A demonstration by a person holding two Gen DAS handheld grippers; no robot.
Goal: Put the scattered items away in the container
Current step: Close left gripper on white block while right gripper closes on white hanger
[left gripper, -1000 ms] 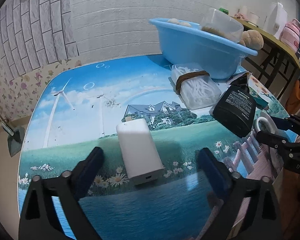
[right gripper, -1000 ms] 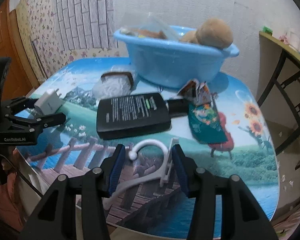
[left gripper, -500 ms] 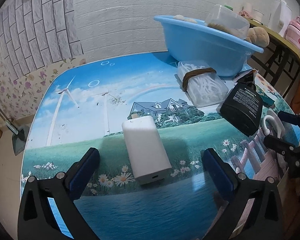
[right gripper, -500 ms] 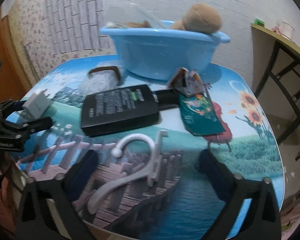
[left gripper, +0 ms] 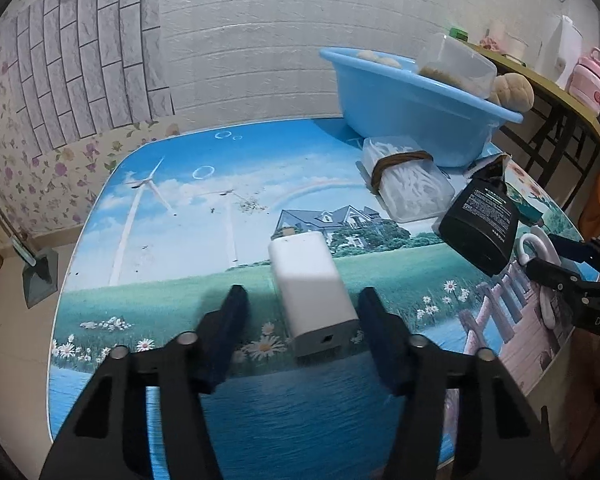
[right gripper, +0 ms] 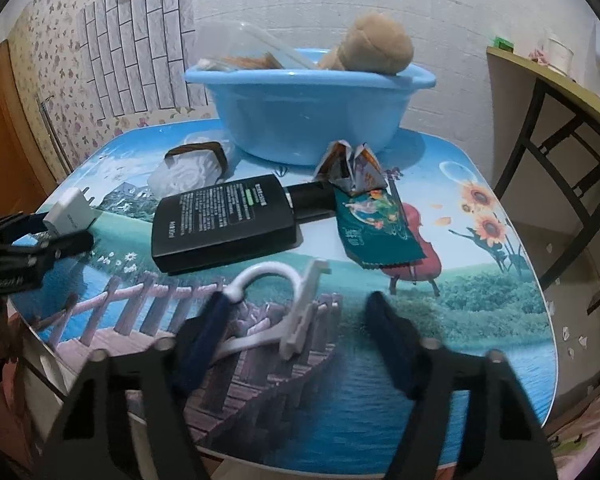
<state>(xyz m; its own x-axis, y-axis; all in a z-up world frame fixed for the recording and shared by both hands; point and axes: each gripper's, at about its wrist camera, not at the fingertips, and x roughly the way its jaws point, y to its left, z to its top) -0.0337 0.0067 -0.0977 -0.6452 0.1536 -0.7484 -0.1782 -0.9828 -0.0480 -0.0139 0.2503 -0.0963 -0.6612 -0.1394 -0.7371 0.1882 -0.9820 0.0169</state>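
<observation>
left gripper (left gripper: 302, 312) jaws closing around white charger (left gripper: 312, 280), gap remains | right gripper (right gripper: 296, 320) jaws closing astride white hook (right gripper: 278, 312), unpressed

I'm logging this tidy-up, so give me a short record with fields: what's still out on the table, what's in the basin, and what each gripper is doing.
container: blue basin at the table's far side
in basin: clear plastic box, tan plush toy
still on table: white charger, black bottle, white hook, rubber-banded box, green packet
left gripper: jaws just been closing, either side of the charger, gap visible
right gripper: jaws just been closing, around the hook, not clamped
</observation>
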